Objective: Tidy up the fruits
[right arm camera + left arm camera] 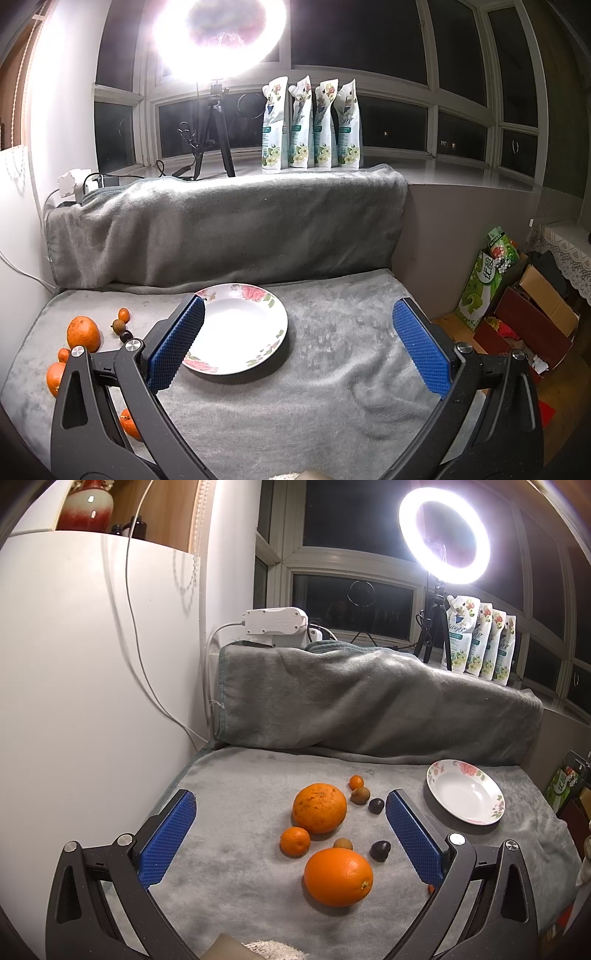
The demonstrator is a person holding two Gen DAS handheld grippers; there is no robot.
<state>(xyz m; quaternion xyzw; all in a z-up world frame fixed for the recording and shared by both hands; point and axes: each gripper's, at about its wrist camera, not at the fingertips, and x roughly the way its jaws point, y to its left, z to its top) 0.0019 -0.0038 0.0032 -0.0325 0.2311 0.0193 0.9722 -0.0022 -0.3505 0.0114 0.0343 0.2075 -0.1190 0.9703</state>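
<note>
Best to lower the wide-open, empty left claw [291, 834] squarely over the near orange [338, 877] lying between its fingers, then carry to the plate [465, 794] off right.

In my right wrist view, my own left finger [177, 345] covers the near-left rim of the floral plate [258, 332], and the black frame behind it hides part of the smooth orange [55, 378], most of a small mandarin [63, 354] and half of another orange fruit [129, 424] lower down. In my left wrist view, only a sliver of an orange fruit [431, 888] shows behind my right finger [413, 834]. The ring light [219, 33] glares out to white, and the print on the four pouches [480, 638] is too small to read.
</note>
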